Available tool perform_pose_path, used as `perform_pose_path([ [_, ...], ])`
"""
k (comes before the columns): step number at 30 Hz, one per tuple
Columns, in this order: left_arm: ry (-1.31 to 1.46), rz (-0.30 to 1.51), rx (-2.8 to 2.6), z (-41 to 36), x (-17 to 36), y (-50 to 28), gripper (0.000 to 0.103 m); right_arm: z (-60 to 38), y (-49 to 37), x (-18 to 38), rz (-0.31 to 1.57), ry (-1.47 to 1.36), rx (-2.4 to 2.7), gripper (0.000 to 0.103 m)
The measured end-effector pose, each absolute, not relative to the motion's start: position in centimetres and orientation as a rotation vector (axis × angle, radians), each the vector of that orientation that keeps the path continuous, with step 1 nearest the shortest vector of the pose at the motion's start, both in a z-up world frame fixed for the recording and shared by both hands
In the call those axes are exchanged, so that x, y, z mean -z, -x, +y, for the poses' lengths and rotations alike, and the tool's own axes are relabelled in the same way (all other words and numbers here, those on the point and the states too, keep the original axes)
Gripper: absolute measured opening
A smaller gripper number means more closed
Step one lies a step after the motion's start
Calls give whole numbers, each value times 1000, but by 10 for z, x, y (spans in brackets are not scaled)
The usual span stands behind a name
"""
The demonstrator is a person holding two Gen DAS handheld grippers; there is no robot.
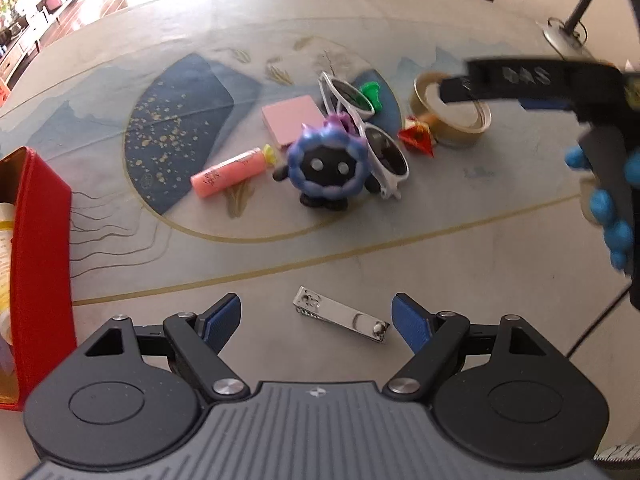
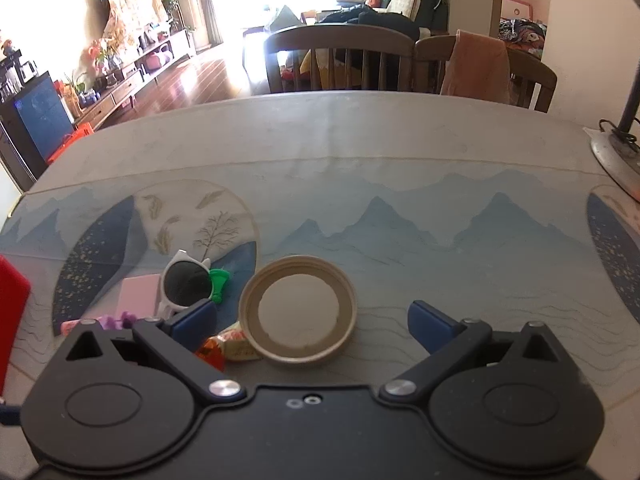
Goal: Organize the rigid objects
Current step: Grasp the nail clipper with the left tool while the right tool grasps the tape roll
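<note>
— Nearest item?
— Nail clipper (image 1: 342,315), flat on the table (image 1: 460,264), between my left gripper (image 1: 316,318) pads; jaws apart, untouched.
— Leftward on?
— Red box (image 1: 40,248), pink tube (image 1: 228,174), round toy (image 1: 328,168), sunglasses (image 1: 366,132), tape roll (image 2: 298,314).
— Right gripper (image 2: 312,320)?
— Jaws apart, tape roll between, unheld.

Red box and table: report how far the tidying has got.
Done: the red box already holds at least one item. In hand: nothing; the left gripper is open over the nail clipper, and the right gripper is open near the gold lid. Left: sunglasses, round toy, pink tube, pink pad.
</note>
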State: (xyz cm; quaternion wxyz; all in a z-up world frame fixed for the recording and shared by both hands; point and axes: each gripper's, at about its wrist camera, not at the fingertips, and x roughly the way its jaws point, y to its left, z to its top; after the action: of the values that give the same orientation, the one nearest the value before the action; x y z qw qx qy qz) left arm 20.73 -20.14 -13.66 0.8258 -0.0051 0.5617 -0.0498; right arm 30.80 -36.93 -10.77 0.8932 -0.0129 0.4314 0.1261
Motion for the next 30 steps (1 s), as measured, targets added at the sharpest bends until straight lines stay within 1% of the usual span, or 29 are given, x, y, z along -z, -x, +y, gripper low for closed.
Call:
perform_pose_path([
  [10, 11, 1196, 103, -207, 146, -205, 80, -361, -326, 123, 933, 14, -261, 100],
  [13, -17, 1185, 88, -209, 144, -203, 70, -358, -328, 126, 944, 23, -267, 99],
  [14, -24, 1182, 88, -210, 143, -202, 65, -357, -329, 127, 950, 27, -272, 97],
  [15, -25, 1178, 90, -209, 143, -201, 63, -357, -330, 128, 954, 32, -273, 95],
  [16, -25, 1176, 89, -208, 142, -200, 59, -357, -330, 128, 957, 35, -274, 93],
  [17, -27, 1175, 86, -207, 142, -199, 53, -358, -330, 128, 960, 35, -275, 90],
  [18, -30, 1173, 81, -206, 141, -199, 50, -357, -331, 129, 964, 36, -275, 86],
  [20, -32, 1169, 71, -202, 140, -197, 36, -358, -330, 128, 960, 42, -272, 81],
  [23, -21, 1165, 58, -195, 139, -193, 25, -361, -329, 127, 958, 35, -283, 77],
  [26, 0, 1166, 44, -189, 139, -192, 17, -364, -325, 128, 954, 40, -287, 77],
  [29, 27, 1163, 24, -180, 139, -190, 12, -367, -322, 127, 957, 42, -297, 77],
  [30, 35, 1164, 14, -177, 140, -189, 11, -369, -321, 127, 959, 44, -299, 77],
])
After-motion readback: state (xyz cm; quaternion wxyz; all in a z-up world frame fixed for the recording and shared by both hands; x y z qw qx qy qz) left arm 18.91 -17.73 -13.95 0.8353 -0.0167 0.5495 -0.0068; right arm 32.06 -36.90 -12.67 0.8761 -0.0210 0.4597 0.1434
